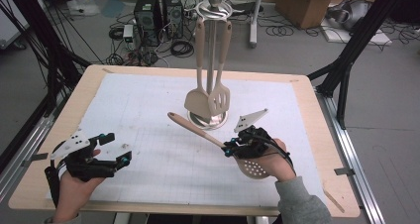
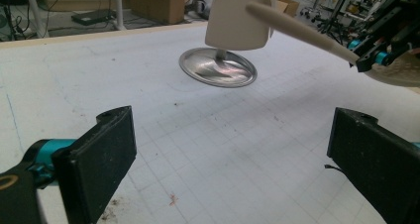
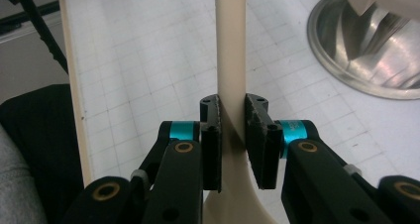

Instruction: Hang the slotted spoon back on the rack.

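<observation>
The right hand-held gripper is clenched on the handle of a beige slotted spoon, its two black pads pressing the handle from either side just above where it widens into the perforated bowl; the spoon is lifted off the worktop, its bowl low beside the person's right hand and its handle slanting up and away toward the utensil stand. The left hand-held gripper hangs released near the left front of the worktop, jaws wide apart with nothing between them, well apart from the spoon. The stand, the one holder on the white gridded mat, rises from a round metal base near the mat's middle, and two beige utensils hang from its top ring: a solid turner and a slotted turner, side by side, their blades just above the base.
</observation>
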A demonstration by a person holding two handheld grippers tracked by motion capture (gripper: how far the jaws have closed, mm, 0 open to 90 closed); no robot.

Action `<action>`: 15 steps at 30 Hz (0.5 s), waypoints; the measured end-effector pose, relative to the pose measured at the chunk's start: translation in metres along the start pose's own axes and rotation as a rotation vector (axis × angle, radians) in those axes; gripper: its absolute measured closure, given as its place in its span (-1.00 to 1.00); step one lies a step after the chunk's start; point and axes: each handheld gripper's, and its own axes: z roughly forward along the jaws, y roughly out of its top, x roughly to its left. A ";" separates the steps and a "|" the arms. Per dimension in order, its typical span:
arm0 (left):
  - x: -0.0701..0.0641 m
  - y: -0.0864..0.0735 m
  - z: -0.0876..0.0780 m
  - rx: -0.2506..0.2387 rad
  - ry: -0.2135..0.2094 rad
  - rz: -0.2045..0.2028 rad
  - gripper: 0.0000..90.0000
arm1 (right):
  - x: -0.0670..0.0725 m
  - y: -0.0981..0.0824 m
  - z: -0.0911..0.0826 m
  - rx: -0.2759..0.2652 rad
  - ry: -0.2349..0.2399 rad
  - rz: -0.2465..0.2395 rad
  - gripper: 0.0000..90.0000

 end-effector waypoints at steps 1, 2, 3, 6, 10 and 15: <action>0.000 0.000 0.000 0.001 -0.001 0.004 -0.88 | 0.000 0.000 -0.003 -0.006 -0.003 -0.005 0.74; 0.000 0.000 0.001 0.002 -0.001 0.002 -0.88 | 0.000 0.000 -0.005 -0.015 -0.008 -0.019 0.74; 0.001 0.000 0.001 0.003 0.000 0.002 -0.88 | 0.000 0.000 -0.008 -0.024 -0.003 -0.021 0.74; 0.001 0.000 0.002 0.002 -0.002 -0.002 -0.88 | 0.000 -0.001 -0.015 -0.046 -0.010 -0.033 0.74; 0.001 0.000 0.003 0.002 -0.004 -0.003 -0.88 | -0.001 -0.004 -0.025 -0.066 -0.022 -0.037 0.74; 0.002 0.001 0.005 -0.009 -0.004 0.003 -0.88 | -0.006 -0.009 -0.039 -0.113 -0.051 -0.022 0.74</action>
